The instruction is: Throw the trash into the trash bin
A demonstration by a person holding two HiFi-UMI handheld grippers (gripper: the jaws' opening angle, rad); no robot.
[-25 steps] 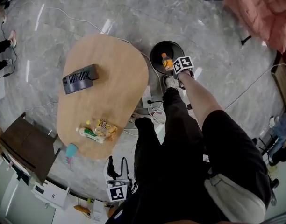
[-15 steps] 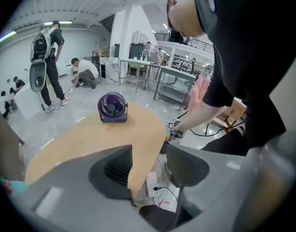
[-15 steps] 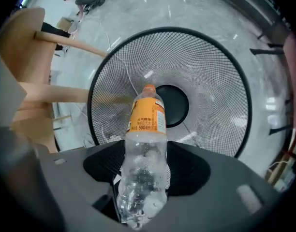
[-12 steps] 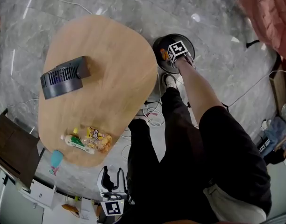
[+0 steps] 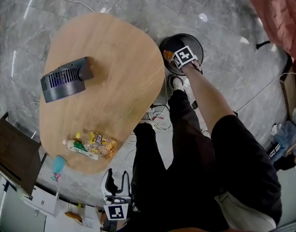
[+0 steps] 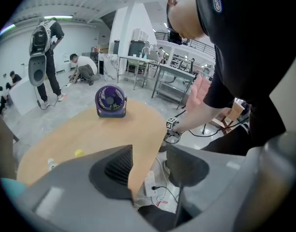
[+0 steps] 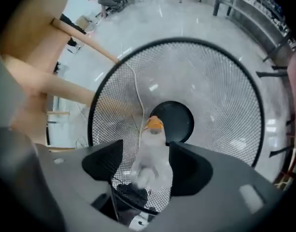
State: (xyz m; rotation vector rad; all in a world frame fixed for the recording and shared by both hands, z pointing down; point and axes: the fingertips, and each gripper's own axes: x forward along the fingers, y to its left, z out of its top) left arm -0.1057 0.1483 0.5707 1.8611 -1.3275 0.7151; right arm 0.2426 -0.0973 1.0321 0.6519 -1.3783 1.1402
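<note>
On my right gripper (image 7: 143, 166) the fingers stand parted above the trash bin (image 7: 225, 81), the orange-capped bottle (image 7: 150, 149) loose between them and apparently dropping in, while my left gripper (image 6: 148, 166) gapes empty and wrappers (image 5: 92, 145) wait on the tabletop (image 5: 114, 71).

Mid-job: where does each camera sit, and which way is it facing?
Head view: on the person's head, facing steeply down at table and trash bin; legs and right arm show.
Left gripper view: low off the table's end, facing across it toward the fan; left gripper and torso show.
Right gripper view: above the bin, facing straight down; right gripper shows, bottle between its parted jaws.
Shared: table and fan in the first two; bin in first and third.
</note>
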